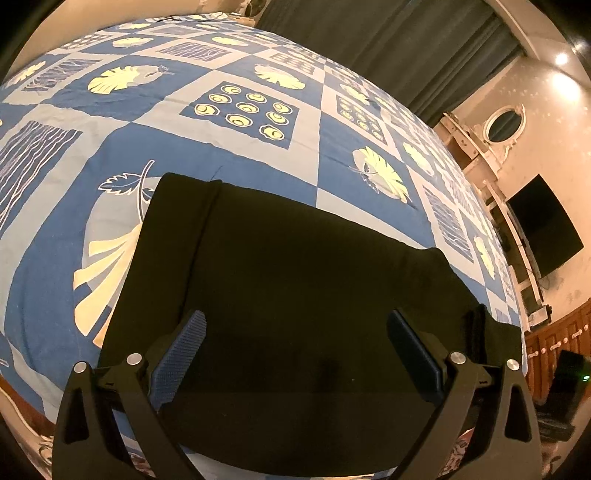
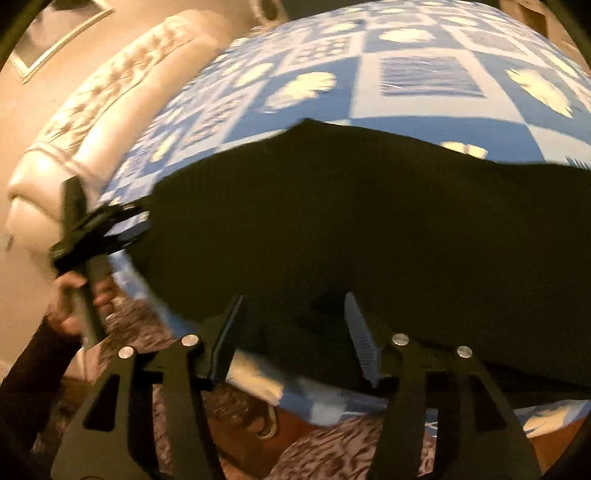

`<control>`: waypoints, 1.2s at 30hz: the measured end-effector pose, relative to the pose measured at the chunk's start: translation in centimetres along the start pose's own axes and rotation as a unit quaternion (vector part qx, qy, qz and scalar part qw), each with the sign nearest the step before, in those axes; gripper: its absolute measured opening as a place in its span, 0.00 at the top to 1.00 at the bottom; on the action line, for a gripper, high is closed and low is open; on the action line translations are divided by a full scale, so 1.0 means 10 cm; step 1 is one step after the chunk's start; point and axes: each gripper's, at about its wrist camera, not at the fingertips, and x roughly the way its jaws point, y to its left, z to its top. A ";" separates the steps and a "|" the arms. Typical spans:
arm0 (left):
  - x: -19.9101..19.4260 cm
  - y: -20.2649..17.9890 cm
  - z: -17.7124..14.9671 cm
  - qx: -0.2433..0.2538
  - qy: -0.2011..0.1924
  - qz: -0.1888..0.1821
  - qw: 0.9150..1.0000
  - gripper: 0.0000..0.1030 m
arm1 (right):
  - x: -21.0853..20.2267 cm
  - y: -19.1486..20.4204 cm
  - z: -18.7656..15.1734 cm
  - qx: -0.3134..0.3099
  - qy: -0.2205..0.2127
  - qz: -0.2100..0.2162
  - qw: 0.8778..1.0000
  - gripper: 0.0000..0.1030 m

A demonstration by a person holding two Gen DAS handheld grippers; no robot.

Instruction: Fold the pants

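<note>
pants (image 1: 288,288) near edge cut off below fingers | right view blurred | left gripper (image 1: 295,350) fingers apart above pants | right gripper (image 2: 295,332) fingers apart

One pair of black pants (image 1: 295,295), one bedspread (image 1: 221,147), two tongs (image 1: 295,354)

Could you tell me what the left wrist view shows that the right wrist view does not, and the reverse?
Only the left wrist view shows the dark curtain, an oval wall mirror and a dark wall screen. Only the right wrist view shows the tufted headboard, a framed picture, and the left hand-held gripper seen from outside at the bed's edge. Both show the black pants lying on the blue patterned bedspread, with open fingers over them.
</note>
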 end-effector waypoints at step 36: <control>0.02 0.03 -0.04 -0.001 -0.003 -0.002 1.000 0.05 | -1.14 -2.66 -0.49 0.319 -0.037 0.110 0.941 0.30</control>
